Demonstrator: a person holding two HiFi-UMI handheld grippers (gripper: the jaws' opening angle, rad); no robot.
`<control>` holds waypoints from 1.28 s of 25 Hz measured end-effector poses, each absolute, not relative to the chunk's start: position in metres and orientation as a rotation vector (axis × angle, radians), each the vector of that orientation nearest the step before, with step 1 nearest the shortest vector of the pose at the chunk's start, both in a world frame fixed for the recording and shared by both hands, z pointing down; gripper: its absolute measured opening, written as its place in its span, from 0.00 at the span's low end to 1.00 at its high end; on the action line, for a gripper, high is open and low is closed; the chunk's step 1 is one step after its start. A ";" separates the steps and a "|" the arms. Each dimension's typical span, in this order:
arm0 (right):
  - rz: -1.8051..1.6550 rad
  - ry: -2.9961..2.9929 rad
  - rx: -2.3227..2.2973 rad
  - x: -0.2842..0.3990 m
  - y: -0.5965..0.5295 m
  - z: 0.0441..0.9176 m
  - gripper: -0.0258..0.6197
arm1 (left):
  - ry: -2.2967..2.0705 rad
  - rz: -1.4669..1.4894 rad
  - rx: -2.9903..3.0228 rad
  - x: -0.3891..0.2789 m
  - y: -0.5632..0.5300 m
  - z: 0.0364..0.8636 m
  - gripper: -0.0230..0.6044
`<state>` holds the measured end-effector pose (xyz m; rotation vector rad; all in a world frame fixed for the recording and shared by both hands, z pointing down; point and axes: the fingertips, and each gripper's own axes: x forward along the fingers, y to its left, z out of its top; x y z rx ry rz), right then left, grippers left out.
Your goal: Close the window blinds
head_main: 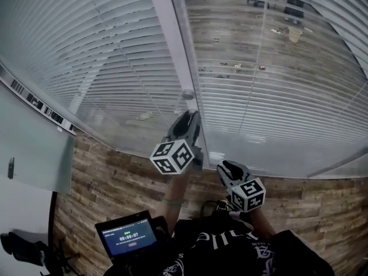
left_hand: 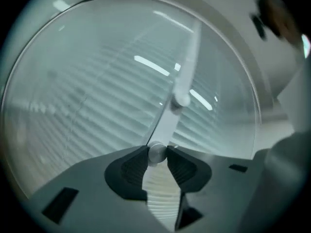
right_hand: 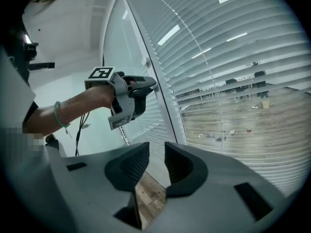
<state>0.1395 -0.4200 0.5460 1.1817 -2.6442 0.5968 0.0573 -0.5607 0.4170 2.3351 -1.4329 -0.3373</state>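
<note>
White slatted blinds hang behind two glass panes, the left pane [head_main: 98, 56] and the right pane [head_main: 276, 96], split by a white frame post [head_main: 172, 33]. Through the right pane's tilted slats I see the room beyond. My left gripper [head_main: 187, 118] reaches up to the post and is shut on a small round silver knob [left_hand: 157, 153], pinched between its dark pads. A second knob [head_main: 188, 94] sits on the post just above. In the right gripper view the left gripper [right_hand: 151, 84] touches the post. My right gripper [head_main: 229, 168] hangs lower, jaws a little apart, nothing between them [right_hand: 156, 152].
A wood-plank floor [head_main: 115, 177] runs under the glass. A small lit screen [head_main: 129, 234] sits at the person's waist, with cables beside it. A pale panel [head_main: 29, 148] stands at the left. Beyond the glass are a cup [head_main: 295, 34] and small scattered items on the floor.
</note>
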 end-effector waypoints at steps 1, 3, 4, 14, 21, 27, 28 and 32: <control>0.597 -2.643 1.186 0.140 -0.420 0.546 0.21 | -1.305 -0.516 2.186 0.056 -0.561 0.418 0.24; 0.599 -2.635 1.197 0.143 -0.420 0.547 0.21 | -1.106 -0.747 1.962 0.058 -0.561 0.420 0.24; 0.600 -2.631 1.203 0.145 -0.420 0.548 0.21 | -1.086 -0.777 1.937 0.057 -0.562 0.420 0.24; 0.624 -2.604 1.222 0.151 -0.420 0.558 0.21 | -1.938 1.185 2.929 0.070 -0.554 0.425 0.25; 0.631 -2.594 1.243 0.152 -0.416 0.557 0.21 | -1.740 0.472 2.804 0.066 -0.557 0.420 0.24; 0.644 -2.575 1.284 0.155 -0.411 0.558 0.21 | -1.052 -0.786 1.942 0.055 -0.561 0.418 0.24; 0.646 -2.570 1.293 0.156 -0.410 0.558 0.21 | -1.033 -0.800 1.922 0.055 -0.561 0.418 0.24; 0.653 -2.555 1.323 0.154 -0.404 0.559 0.21 | -1.190 -0.595 2.156 0.050 -0.561 0.415 0.24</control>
